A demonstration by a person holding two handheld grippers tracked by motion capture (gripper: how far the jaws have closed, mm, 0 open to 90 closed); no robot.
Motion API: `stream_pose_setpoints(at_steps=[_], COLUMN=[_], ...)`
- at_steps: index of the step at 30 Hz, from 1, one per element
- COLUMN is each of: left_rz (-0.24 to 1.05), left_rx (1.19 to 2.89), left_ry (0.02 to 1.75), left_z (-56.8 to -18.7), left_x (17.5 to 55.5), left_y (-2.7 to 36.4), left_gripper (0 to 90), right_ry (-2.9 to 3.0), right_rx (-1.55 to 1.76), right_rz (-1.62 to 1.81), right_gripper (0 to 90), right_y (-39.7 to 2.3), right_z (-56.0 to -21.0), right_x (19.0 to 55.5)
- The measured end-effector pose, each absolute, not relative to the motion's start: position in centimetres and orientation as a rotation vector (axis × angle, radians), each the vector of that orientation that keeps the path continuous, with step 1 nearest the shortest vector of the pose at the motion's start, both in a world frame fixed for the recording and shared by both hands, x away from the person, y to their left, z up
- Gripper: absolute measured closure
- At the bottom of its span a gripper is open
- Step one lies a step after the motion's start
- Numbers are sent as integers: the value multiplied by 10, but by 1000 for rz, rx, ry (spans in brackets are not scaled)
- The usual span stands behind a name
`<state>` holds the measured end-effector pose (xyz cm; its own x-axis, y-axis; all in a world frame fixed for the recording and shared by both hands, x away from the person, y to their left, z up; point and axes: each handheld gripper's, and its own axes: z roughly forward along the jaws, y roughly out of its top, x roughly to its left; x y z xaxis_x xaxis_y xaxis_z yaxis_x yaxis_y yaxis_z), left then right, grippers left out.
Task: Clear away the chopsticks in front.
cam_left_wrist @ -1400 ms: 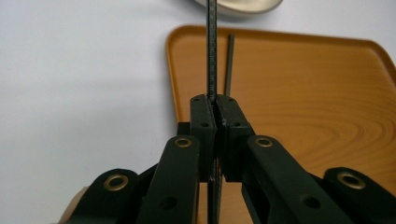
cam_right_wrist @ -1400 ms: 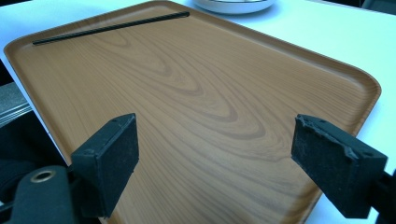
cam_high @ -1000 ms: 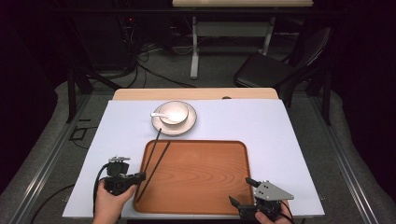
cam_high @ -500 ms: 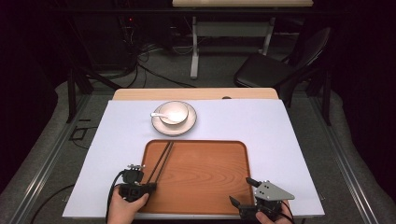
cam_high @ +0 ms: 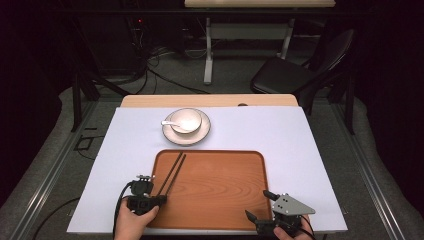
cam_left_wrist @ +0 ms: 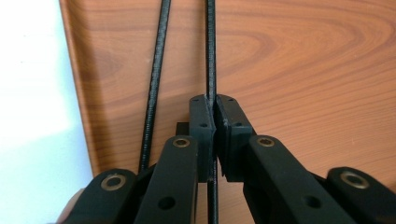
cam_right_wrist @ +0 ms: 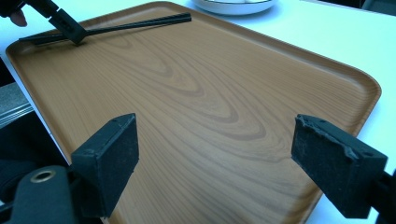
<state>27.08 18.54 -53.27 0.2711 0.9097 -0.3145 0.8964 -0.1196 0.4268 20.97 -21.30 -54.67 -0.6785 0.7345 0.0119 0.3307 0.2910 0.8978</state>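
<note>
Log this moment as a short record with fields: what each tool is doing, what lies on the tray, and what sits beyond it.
left tool: shut on one chopstick
second chopstick: lying free on the tray, beside the held one
right tool: open, over the tray's near corner
tray: wooden, on white table cover
beyond tray: bowl with spoon on plate

Tray (cam_high: 220,190): brown, wood-grain pattern w/ darker curved streaks. Chopsticks (cam_high: 172,172): black, both. Table cover (cam_high: 310,150): plain white. Bowl (cam_high: 186,120), plate (cam_high: 202,134), spoon (cam_high: 170,123): white, no pattern. Both grippers: black jaws; right gripper (cam_high: 260,207) w/ grey top plate. Chair (cam_high: 290,75): black.
</note>
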Motion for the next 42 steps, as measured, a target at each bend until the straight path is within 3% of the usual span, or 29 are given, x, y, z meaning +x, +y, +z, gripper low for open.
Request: stream_pose_setpoints(at_steps=[6,14,30,42], left_rz=[45,88,295,515], left_rx=[1999,1957,1852,1770], left_ry=[1627,1603,1483,1467], left_z=[-530,-520,-504,-510], left_x=[269,265,269,269], left_y=[189,196,211,239], left_gripper=[851,768,481,450], right_ry=[2163,2162,2163,2148], right_rx=[954,956,953,965], right_rz=[1356,1356,1352,1347], right_gripper=[147,147,147,147], right_y=[-212,-212,-212,-215], right_z=[-547,-547,-547,-546], right_x=[210,210,210,211])
